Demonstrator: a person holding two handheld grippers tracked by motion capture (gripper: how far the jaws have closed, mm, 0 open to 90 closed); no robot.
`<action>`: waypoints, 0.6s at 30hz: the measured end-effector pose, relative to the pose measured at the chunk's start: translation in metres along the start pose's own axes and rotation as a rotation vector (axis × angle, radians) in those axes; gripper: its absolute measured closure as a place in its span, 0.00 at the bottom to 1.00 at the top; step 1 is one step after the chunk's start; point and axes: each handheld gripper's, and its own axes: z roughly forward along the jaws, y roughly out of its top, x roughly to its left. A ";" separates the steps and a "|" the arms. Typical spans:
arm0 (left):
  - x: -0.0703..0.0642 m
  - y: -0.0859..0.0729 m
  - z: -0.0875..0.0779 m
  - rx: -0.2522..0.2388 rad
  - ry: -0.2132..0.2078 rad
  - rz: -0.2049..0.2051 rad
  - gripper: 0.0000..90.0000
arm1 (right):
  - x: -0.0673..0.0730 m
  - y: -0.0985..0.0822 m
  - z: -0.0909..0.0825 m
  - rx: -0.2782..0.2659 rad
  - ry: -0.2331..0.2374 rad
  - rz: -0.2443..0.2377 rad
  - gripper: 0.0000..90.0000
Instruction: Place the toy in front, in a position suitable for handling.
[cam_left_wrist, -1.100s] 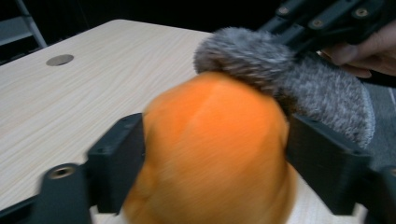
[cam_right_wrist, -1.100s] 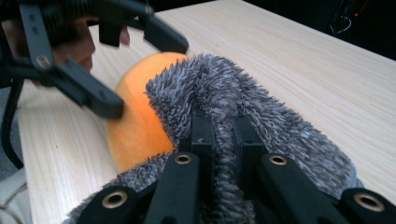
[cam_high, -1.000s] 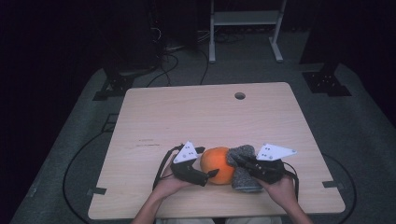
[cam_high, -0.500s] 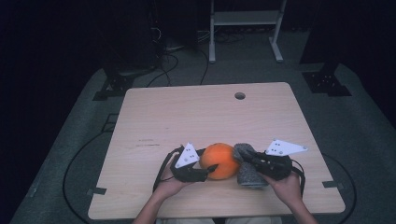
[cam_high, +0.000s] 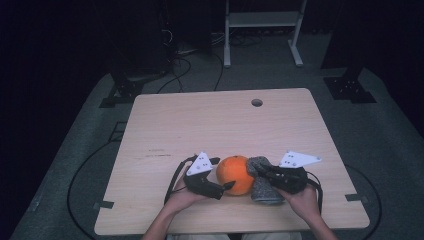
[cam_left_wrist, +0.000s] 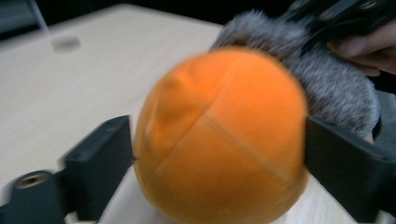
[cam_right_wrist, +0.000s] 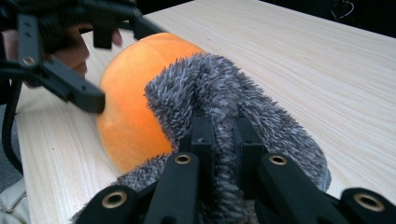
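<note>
While the left gripper (cam_left_wrist: 219, 154) brackets the orange ball (cam_high: 236, 174) at the near table (cam_high: 210, 125) edge, jaws touching both flanks, apparently to steady it, the right gripper (cam_right_wrist: 219, 135) pinches a fold of grey furry cloth (cam_right_wrist: 224, 93) draped against it; the ball looks soft, seamed, matte

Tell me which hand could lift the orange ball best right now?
Probably the left. The left tool has one jaw on each side of the orange ball. The right tool is busy, pinching the grey fuzzy cloth beside the ball.
</note>
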 end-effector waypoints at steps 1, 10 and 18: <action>-0.002 -0.001 0.001 -0.009 0.001 0.010 0.14 | 0.000 0.000 0.000 0.002 -0.007 -0.001 0.90; -0.010 0.008 -0.005 -0.037 0.040 -0.004 0.41 | 0.031 0.020 -0.005 -0.055 0.003 -0.123 0.90; -0.003 0.008 -0.011 -0.071 0.101 -0.086 0.43 | 0.011 0.002 0.001 0.010 -0.057 -0.061 0.90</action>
